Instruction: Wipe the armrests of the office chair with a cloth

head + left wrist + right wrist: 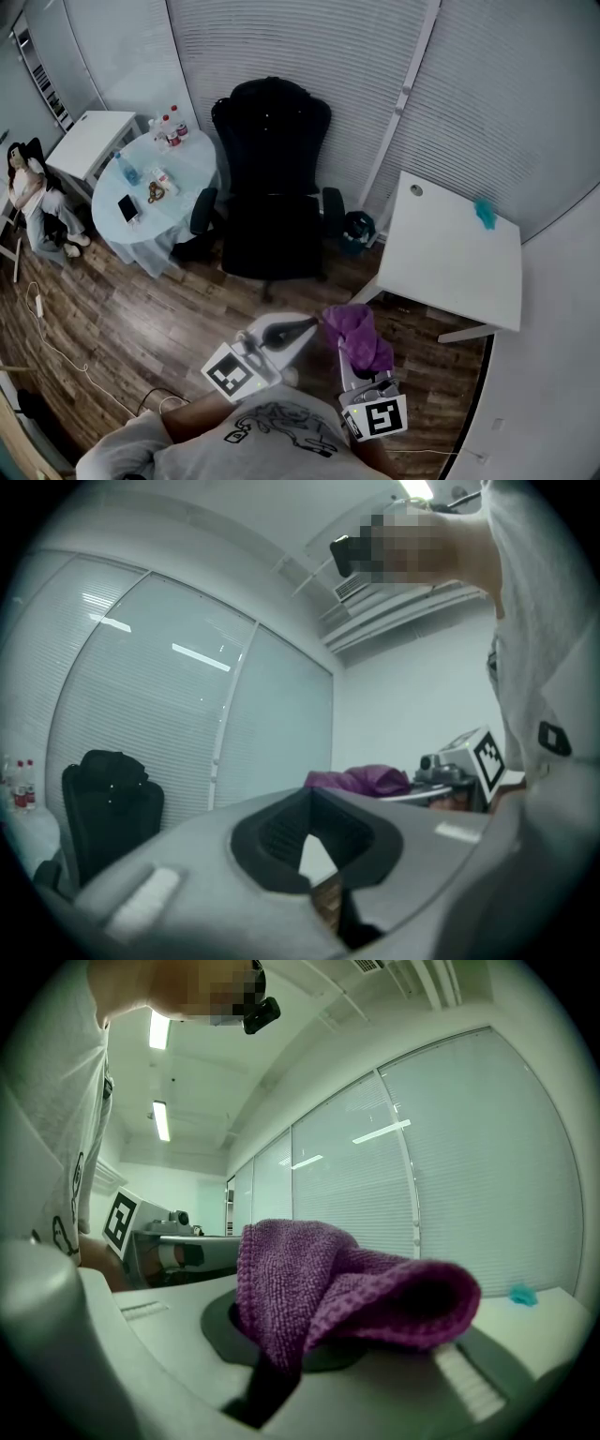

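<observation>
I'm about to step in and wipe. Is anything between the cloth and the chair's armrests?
Nothing visible does. Only bare floor lies between the cloth in the right gripper and the armrests of the chair. The round table stands close beside one armrest, not in front.

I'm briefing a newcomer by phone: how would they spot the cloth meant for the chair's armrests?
Start at the black office chair against the blinds, then look nearer the person, where two grey grippers sit side by side. The cloth is the crumpled purple bundle pinched in the right gripper; the left gripper holds nothing, and nothing else nearby is purple.
</observation>
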The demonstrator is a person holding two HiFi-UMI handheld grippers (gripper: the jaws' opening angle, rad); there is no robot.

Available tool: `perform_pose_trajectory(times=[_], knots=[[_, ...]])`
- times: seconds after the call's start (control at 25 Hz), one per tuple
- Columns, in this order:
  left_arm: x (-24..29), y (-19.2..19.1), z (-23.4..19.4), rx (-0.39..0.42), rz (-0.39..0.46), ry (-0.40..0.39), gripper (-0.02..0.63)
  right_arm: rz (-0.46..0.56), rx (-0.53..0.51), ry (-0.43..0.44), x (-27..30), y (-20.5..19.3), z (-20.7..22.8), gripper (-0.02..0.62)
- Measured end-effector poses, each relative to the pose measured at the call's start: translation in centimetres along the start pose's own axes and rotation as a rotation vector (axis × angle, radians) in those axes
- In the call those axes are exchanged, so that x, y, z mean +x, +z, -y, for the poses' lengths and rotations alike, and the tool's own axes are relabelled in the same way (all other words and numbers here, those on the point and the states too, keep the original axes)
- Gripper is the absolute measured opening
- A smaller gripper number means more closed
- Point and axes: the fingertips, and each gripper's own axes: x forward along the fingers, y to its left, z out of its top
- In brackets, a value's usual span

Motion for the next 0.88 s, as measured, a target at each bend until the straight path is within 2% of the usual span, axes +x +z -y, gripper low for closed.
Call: perform_pose_trajectory(times=[0.4, 0.88], knots=[[0.4, -0.7, -4.0, -0.019, 0.013, 0.018, 0.002, -0.01, -0.009, 0.013, 3.8, -0.4, 0.8, 0.032], [3.5, -1.1, -15.3, -0.06, 0.026, 0.03, 0.002, -0.056, -0.037, 0.032, 14.8, -0.1, 4.6, 0.032]])
